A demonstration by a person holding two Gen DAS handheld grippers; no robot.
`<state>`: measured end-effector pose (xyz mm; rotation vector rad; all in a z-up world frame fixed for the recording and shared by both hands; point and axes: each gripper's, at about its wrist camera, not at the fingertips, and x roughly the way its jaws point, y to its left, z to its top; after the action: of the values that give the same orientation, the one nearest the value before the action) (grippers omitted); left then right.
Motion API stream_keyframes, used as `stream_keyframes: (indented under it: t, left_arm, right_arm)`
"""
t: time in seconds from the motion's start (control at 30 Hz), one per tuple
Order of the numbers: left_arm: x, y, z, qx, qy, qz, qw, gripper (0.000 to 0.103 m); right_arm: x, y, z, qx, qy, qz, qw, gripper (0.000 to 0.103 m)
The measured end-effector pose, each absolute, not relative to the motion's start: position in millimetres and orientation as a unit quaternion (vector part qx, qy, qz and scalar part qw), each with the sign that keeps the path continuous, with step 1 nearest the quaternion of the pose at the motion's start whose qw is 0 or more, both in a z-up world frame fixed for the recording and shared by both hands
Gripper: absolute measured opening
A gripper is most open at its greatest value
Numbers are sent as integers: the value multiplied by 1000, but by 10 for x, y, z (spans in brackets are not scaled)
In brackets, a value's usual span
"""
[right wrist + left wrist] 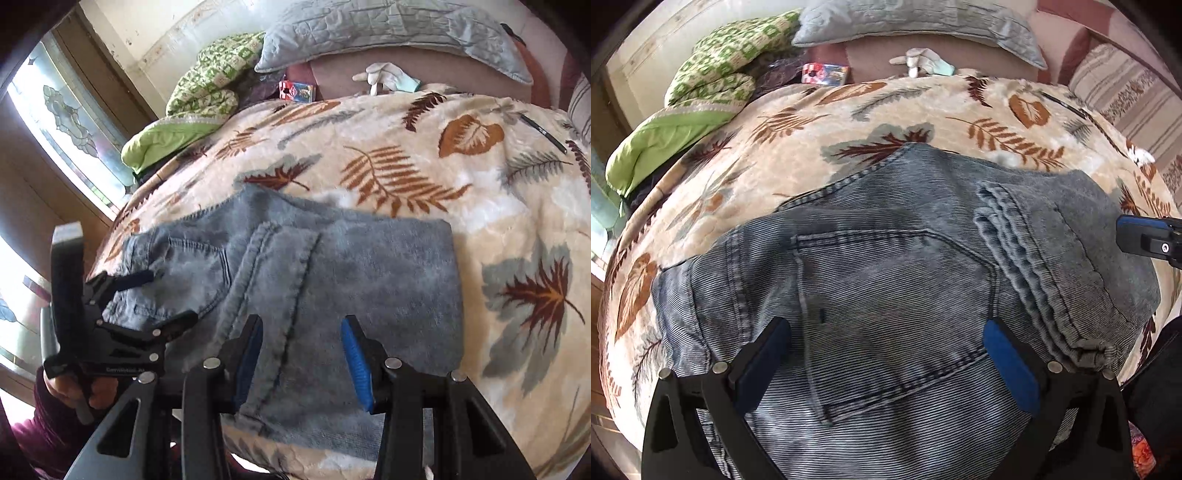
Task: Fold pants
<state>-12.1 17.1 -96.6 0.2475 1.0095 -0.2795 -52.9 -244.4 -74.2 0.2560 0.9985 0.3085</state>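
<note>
Folded grey-blue denim pants [886,280] lie flat on a leaf-patterned blanket [812,122]; a back pocket faces up. They also show in the right wrist view [351,266]. My left gripper [886,339] is open just above the pocket area, its blue pads spread wide, holding nothing. It also shows at the left of the right wrist view [162,295]. My right gripper [301,339] is open over the near edge of the pants by the folded hems, empty. Its tip shows at the right edge of the left wrist view [1145,240].
A green quilt [713,74], a grey pillow [916,22], a small colourful box [823,73] and a white soft toy [919,61] lie at the head of the bed. A window [66,122] is on the left. A dark pen [543,133] lies on the blanket.
</note>
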Motion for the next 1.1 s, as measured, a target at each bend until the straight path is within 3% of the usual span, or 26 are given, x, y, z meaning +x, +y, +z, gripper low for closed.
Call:
stream_keyframes:
  t: [0.13, 0.2, 0.3, 0.43, 0.53, 0.67, 1.1]
  left_arm:
    - [-180, 694, -847, 63, 454, -83, 885, 103]
    - [-250, 1003, -780, 19, 439, -58, 897, 103]
    - [-407, 1454, -740, -52, 426, -17, 903, 103]
    - [-708, 1842, -756, -134, 413, 12, 901, 103]
    - [-863, 1926, -790, -153, 407, 26, 900, 103]
    - [-939, 1983, -906, -183, 435, 33, 881, 103]
    - [-845, 2159, -1125, -327, 477, -6, 816, 103]
  right_arm:
    - [-224, -2106, -922, 113, 488, 171, 848, 48]
    - [-188, -1890, -1158, 67, 505, 174, 843, 51]
    - [-250, -1719, -1075, 4, 476, 177, 861, 57]
    - [-272, -1791, -966, 68, 458, 220, 859, 57]
    - [-341, -1739, -907, 58, 444, 236, 862, 57]
    - [-303, -1633, -1095, 48, 488, 232, 840, 58]
    - [-490, -1752, -805, 81, 427, 261, 862, 58]
